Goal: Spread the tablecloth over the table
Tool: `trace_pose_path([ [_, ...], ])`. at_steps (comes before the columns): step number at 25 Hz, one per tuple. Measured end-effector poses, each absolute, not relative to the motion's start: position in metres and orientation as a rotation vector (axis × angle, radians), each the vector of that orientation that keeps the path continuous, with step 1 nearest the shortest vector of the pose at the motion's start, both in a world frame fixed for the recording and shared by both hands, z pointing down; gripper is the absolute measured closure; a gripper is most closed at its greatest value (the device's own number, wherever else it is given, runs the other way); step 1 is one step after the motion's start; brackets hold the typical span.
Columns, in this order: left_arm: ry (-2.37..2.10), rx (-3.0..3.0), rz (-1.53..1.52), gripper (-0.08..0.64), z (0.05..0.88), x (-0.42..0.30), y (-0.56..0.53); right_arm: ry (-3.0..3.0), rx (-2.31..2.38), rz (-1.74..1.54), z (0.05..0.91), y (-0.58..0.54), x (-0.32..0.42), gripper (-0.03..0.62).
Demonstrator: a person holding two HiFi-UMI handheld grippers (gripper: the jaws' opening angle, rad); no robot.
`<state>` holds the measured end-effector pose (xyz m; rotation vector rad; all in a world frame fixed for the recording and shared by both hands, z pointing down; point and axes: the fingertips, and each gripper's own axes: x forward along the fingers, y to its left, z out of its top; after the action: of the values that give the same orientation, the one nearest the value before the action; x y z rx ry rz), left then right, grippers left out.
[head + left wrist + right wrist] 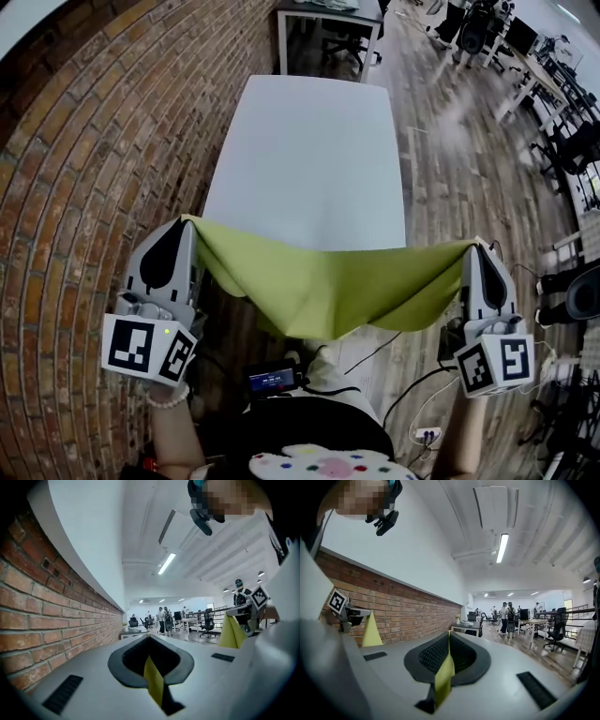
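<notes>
A yellow-green tablecloth [330,283] hangs stretched between my two grippers, sagging in the middle over the near end of the long white table [309,150]. My left gripper [190,221] is shut on the tablecloth's left corner [153,682] beside the brick wall. The right gripper [476,246] is shut on the right corner [443,676] past the table's right edge. Both point level toward the far end of the table. In each gripper view a strip of cloth shows pinched between the jaws, and the other gripper [248,605] [347,613] shows off to the side with its corner.
A brick wall [94,169] runs along the table's left side. Wooden floor [459,159] lies to the right, with desks and office chairs [473,33] further off. Another table [328,19] stands beyond the far end. Cables [412,394] trail on the floor near my feet. People [506,616] stand far down the room.
</notes>
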<state>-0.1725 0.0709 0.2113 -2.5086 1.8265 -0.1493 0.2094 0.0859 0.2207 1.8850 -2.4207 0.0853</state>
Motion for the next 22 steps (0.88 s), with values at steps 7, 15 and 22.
trace_pose_path([
  [7,1.929,-2.37,-0.226,0.545,0.209,-0.215,0.06,-2.276,1.934,0.046,0.235,0.067,0.257,0.558],
  [15,1.98,-2.31,-0.295,0.545,0.222,-0.253,0.034,-2.14,1.973,0.08,0.261,0.044,0.297,0.558],
  [22,2.061,-2.252,-0.372,0.545,0.238,-0.3,0.007,-2.041,2.047,0.157,0.277,0.02,0.34,0.558],
])
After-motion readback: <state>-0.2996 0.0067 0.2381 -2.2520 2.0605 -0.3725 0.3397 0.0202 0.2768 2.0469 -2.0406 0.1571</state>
